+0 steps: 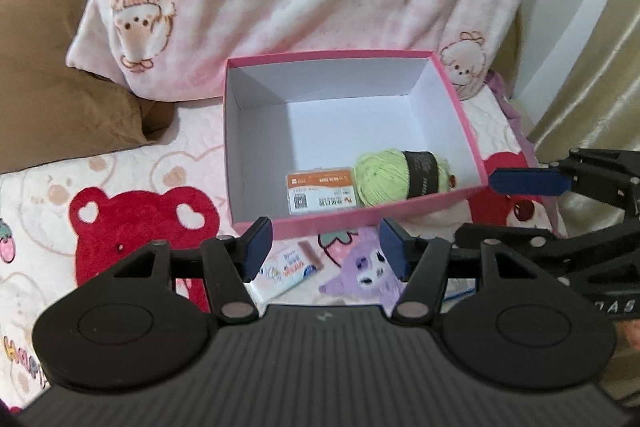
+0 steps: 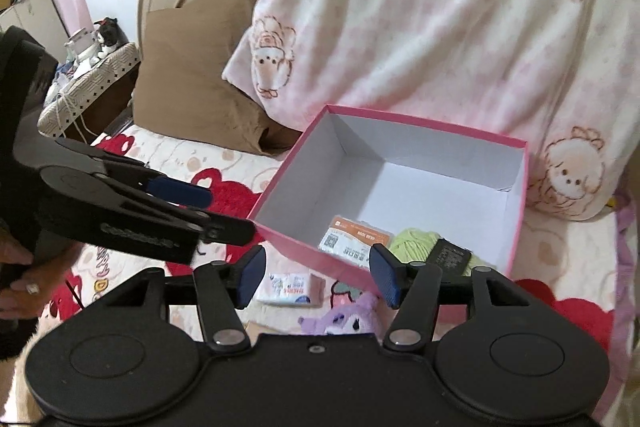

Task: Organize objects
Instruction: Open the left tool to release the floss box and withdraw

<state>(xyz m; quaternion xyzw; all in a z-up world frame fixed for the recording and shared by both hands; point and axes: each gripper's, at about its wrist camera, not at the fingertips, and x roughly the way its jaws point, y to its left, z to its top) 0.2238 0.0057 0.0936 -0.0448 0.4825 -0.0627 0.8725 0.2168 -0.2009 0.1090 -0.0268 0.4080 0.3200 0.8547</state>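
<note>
Risk, as we judge it: both grippers, left (image 1: 326, 249) and right (image 2: 318, 277), hang with fingers released and empty, so reaching for the tissue pack (image 1: 289, 269) could nudge the box (image 1: 464, 115).

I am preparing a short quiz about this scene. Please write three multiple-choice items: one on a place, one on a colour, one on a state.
1. Where is the green yarn ball?
A. Inside the pink box
B. On the brown pillow
C. Between the left gripper's fingers

2. What colour is the box inside?
A. Red
B. White
C. Brown

3. What does the right gripper hold?
A. The tissue pack
B. The yarn
C. Nothing

Answers: 1 A, the yarn lies in the box's near corner beside the orange card box. 2 B, its inner walls are white. 3 C, its fingers stand apart, empty.
</note>
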